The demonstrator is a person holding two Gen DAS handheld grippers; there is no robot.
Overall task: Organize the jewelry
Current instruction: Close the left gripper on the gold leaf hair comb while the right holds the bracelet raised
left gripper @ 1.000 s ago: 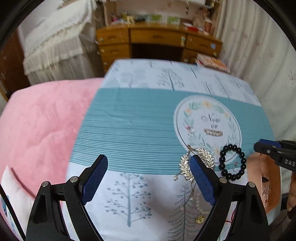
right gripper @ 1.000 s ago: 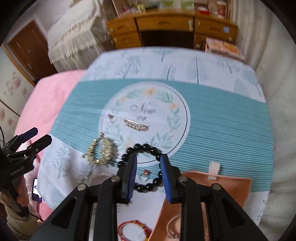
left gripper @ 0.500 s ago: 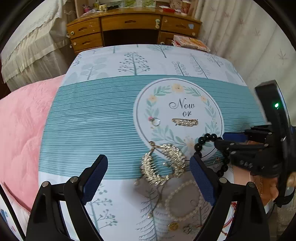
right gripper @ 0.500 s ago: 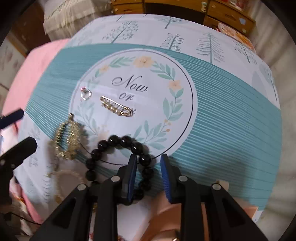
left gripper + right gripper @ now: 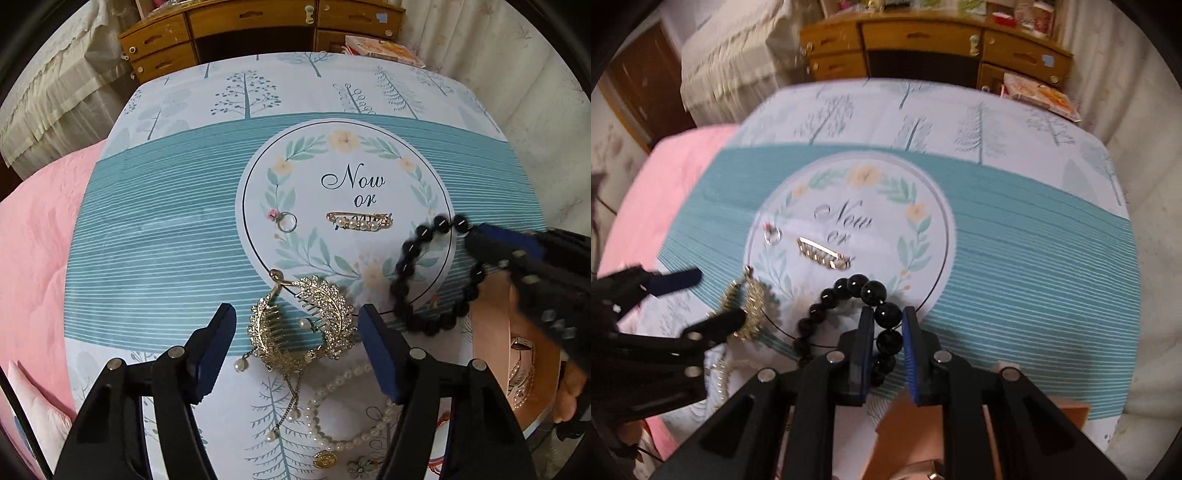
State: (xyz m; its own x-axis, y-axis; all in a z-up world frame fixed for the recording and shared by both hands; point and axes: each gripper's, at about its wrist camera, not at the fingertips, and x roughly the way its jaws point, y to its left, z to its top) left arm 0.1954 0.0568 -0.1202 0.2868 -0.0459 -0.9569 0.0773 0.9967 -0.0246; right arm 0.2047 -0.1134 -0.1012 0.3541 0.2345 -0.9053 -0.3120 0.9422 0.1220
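My right gripper point(image 5: 887, 318) is shut on the black bead bracelet point(image 5: 849, 288) and holds it lifted off the table; the bracelet also shows in the left wrist view point(image 5: 424, 280), hanging from the right gripper point(image 5: 480, 236). My left gripper point(image 5: 297, 328) is open, its fingers on either side of a gold leaf hair comb point(image 5: 303, 321). A ring with a pink stone point(image 5: 286, 220) and a gold pearl pin point(image 5: 360, 221) lie on the round print. A pearl necklace point(image 5: 343, 410) lies near the front edge. The tan jewelry pouch point(image 5: 491, 339) lies at the right.
The table point(image 5: 166, 229) carries a teal and white tree-print cloth. A pink bed point(image 5: 33, 236) is at the left, a wooden desk with drawers point(image 5: 258, 29) behind, curtains at the right. Small charms point(image 5: 325, 459) lie at the front edge.
My right gripper closed on the black bracelet and lifted it off the table. My left gripper moved forward and right until it straddled the gold comb.
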